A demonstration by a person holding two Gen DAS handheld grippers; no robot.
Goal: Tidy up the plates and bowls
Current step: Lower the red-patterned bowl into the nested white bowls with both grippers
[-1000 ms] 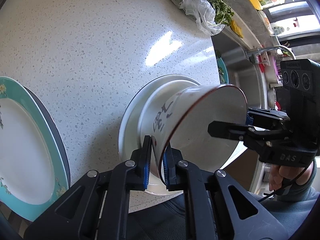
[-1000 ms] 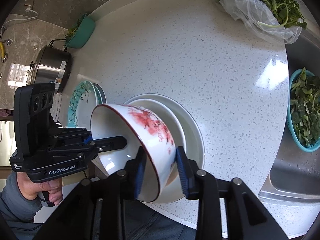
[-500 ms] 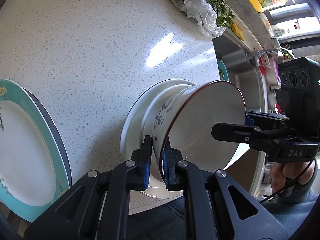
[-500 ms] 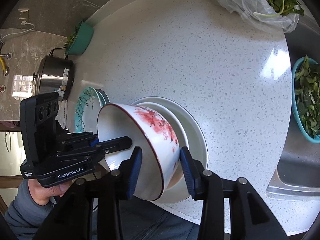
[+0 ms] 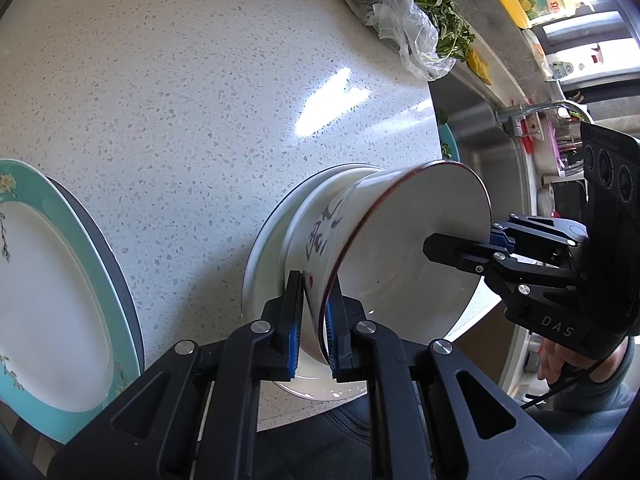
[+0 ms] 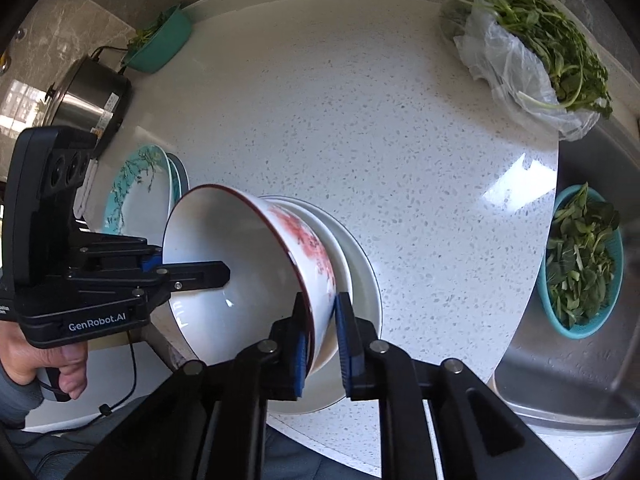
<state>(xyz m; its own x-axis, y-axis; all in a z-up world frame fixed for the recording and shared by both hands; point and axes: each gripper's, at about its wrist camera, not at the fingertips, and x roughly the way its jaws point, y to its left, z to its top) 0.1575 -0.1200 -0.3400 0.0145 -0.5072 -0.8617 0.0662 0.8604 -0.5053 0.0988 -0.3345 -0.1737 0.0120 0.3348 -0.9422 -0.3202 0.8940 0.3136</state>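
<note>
A white bowl (image 5: 404,252) with a dark red rim, black characters and a red flower print (image 6: 308,240) sits in a stack of white dishes (image 5: 272,252) near the counter's front edge. My left gripper (image 5: 312,316) straddles its near rim with a little gap at the pads. My right gripper (image 6: 322,320) straddles the opposite rim, its jaws spread wider than the wall. Teal-rimmed plates (image 5: 52,292) lie stacked to the left, also in the right wrist view (image 6: 140,196).
A bag of greens (image 6: 532,44) lies at the counter's back. A steel sink (image 6: 580,360) with a teal basket of leaves (image 6: 580,264) is on the right. A steel pot (image 6: 88,96) and a teal tub (image 6: 160,44) stand at the far left.
The bowl has come down into the white stack. Both grippers have loosened on its rim, the right one more widely.
</note>
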